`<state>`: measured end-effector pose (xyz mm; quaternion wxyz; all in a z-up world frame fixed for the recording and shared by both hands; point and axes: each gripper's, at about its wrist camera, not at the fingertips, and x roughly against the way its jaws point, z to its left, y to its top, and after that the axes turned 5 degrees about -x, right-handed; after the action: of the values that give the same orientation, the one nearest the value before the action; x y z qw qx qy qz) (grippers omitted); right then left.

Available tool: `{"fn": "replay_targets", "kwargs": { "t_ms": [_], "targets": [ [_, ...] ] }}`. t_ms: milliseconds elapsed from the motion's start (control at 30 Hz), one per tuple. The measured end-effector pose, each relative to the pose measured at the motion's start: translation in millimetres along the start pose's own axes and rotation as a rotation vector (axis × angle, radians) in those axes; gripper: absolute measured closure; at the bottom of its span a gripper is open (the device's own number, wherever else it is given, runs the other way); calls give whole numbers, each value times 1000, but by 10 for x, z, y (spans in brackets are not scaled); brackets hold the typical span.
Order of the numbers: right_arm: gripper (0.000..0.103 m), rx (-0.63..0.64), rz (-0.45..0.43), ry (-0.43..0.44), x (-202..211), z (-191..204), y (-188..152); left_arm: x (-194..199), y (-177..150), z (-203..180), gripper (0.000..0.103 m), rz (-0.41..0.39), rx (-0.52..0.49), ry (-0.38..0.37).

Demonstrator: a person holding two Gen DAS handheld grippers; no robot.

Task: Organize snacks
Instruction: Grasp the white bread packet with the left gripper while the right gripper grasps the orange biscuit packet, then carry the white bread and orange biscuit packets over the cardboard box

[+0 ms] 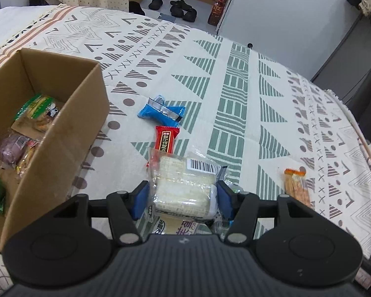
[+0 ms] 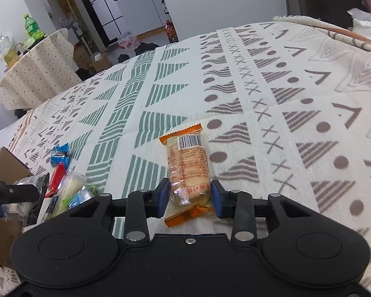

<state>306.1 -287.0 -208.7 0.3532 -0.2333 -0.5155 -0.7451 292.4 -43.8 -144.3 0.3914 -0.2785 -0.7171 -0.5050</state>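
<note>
Left gripper (image 1: pixel 183 199) is clamped on a clear pack of pale wafers (image 1: pixel 183 185) (barcode up), just above the patterned surface (image 1: pixel 235 86). Ahead of it lie a red snack bar (image 1: pixel 166 139) and a blue packet (image 1: pixel 160 110); to its left, the cardboard box (image 1: pixel 69 133), snacks inside. Right gripper (image 2: pixel 188 198) brackets an orange-trimmed biscuit pack (image 2: pixel 188 165), pads (image 2: pixel 216 198) touching its sides.

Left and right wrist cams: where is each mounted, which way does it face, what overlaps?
Left wrist: on the left gripper, looking along its fingers at a white cracker pack between them; cardboard box to the left.
Right wrist: on the right gripper, looking along its fingers at an orange-edged snack pack between them.
Shared: orange-edged pack, blue packet, red packet, patterned cloth.
</note>
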Motion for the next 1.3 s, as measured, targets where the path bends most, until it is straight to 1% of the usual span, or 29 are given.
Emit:
{"fn": "replay_targets", "kwargs": {
  "t_ms": [100,267,433,667,767,900,1300],
  "targets": [
    [68,-11,-10,1,123,4,-25,122,1,34,46,-31,1,-3],
    [68,-46,-62,25,383,28,-12,302,15,121,46,-71,21,-8],
    [68,-85,-99,59,616,122,-131,499,17,209,46,-112,55,-29],
    [68,-22,-109,92,796,433,-130,718,-27,351,46,-146,87,-46],
    [68,-15,-127,114,877,584,-102,751,11,413,46,-145,105,-71],
    [68,4,-146,141,946,813,-76,819,57,495,46,-169,117,-76],
    [68,53,-168,217,1008,1467,28,994,269,1031,46,-219,237,-88]
  ]
}}
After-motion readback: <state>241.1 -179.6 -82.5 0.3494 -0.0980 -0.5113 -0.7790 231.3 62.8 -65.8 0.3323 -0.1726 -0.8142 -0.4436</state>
